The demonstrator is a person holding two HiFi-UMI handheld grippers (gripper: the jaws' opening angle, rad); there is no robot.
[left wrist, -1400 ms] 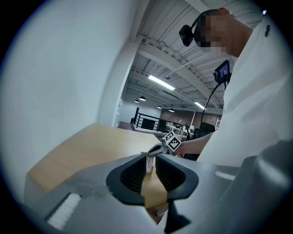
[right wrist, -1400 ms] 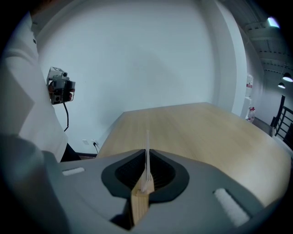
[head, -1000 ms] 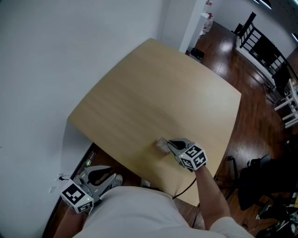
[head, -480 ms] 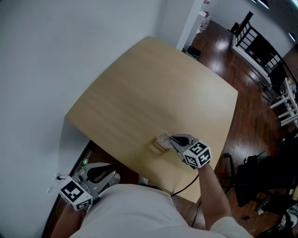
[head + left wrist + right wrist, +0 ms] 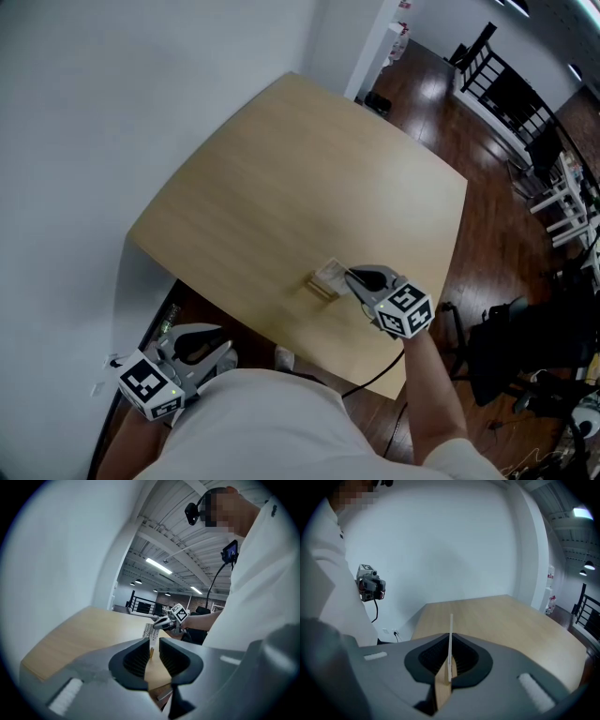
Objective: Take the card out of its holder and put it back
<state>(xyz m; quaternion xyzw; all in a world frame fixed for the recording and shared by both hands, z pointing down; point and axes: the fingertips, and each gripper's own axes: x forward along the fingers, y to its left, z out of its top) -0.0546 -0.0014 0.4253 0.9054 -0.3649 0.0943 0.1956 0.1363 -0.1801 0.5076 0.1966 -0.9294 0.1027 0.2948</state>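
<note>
A small white card (image 5: 331, 273) is pinched by its edge in my right gripper (image 5: 350, 275), which is shut on it just above the table. The little wooden holder (image 5: 318, 290) lies on the tabletop close beside the card, on its near-left side. In the right gripper view the card (image 5: 451, 639) stands edge-on between the pads. My left gripper (image 5: 214, 354) hangs below the table's near-left edge, far from the card, jaws a narrow gap apart with nothing between them. From the left gripper view I see the card (image 5: 148, 631) and the right gripper (image 5: 165, 622) beyond the jaws.
The light wooden table (image 5: 281, 169) stands against a white wall (image 5: 94, 112). Dark wood floor (image 5: 497, 234) lies to the right, with a black chair (image 5: 511, 352) near the table's right corner and black railings (image 5: 511, 89) farther back.
The right gripper has drawn the card up and to the right, off the wooden holder, which now shows apart from it. The left gripper has stayed low at the left.
</note>
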